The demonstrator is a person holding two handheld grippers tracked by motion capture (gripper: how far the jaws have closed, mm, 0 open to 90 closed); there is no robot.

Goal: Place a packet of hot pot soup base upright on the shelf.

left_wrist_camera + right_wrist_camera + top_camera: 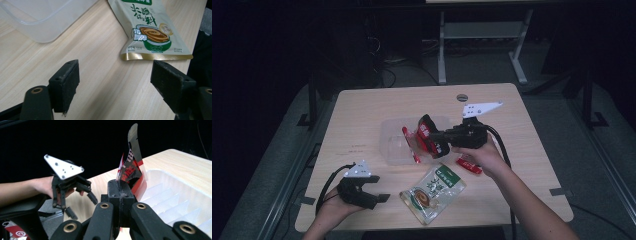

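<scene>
Resting near the counter's [362,115] front left corner, the left gripper [371,192] sits in the person's left hand [334,207], its jaws spread wide with nothing between them; in the left gripper view pale wood grain shows in the gap. Just beside it toward the middle of the front edge lies a green sauce pouch [433,192], flat on the wood, printed with a bowl picture. Beyond the pouch stands the clear plastic tray [393,142], near the counter's centre. A red packet [469,165] lies flat on the wood just right of the tray, under the person's right hand [479,152]. The right gripper [435,136] hangs over the tray's right part, jaws pressed together on a red-and-black packet [428,131]; in the right gripper view that packet [131,165] stands upright above the tray's ribbed floor. A thin red stick pack [410,145] lies inside the tray. Past the counter's far edge, white desk legs [442,45] stand on a grey floor [472,67] in a dark room.
</scene>
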